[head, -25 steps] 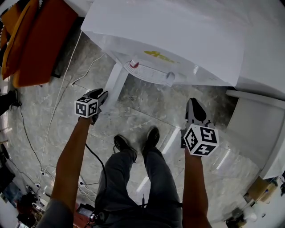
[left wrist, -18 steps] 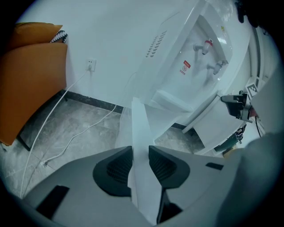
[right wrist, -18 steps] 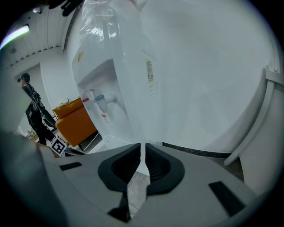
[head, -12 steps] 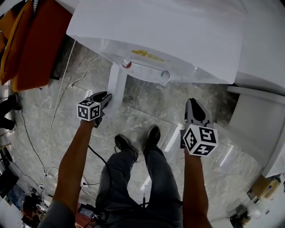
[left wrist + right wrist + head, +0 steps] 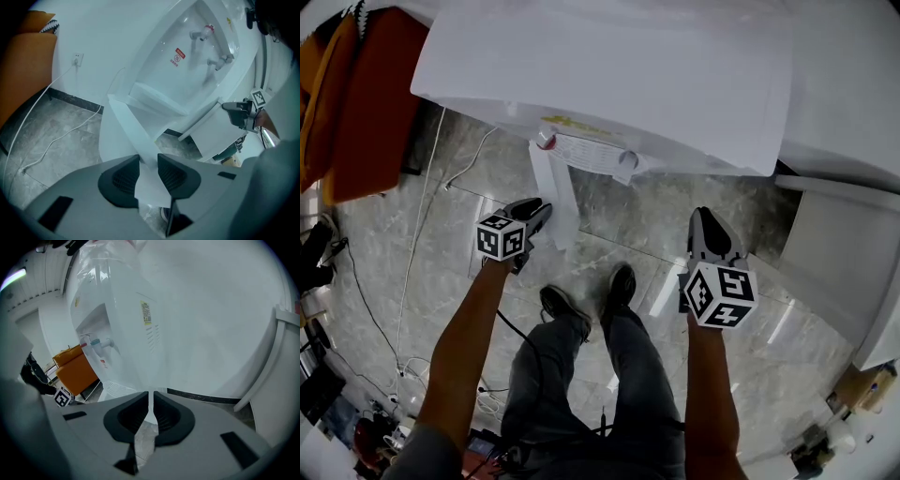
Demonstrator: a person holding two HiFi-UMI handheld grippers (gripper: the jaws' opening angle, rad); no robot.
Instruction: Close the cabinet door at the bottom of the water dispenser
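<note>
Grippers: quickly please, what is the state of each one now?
Left gripper: fingers closed on the edge of the cabinet door.
Right gripper: fingers closed, holding nothing.

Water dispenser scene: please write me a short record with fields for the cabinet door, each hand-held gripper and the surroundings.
door: white cabinet door at the bottom of the white water dispenser, open, swung out over the grey marble floor
left hand-held gripper: jaws closed on the door's upper edge
right hand-held gripper: jaws together, empty, apart from the dispenser
surroundings: orange sofa left of the dispenser
</note>
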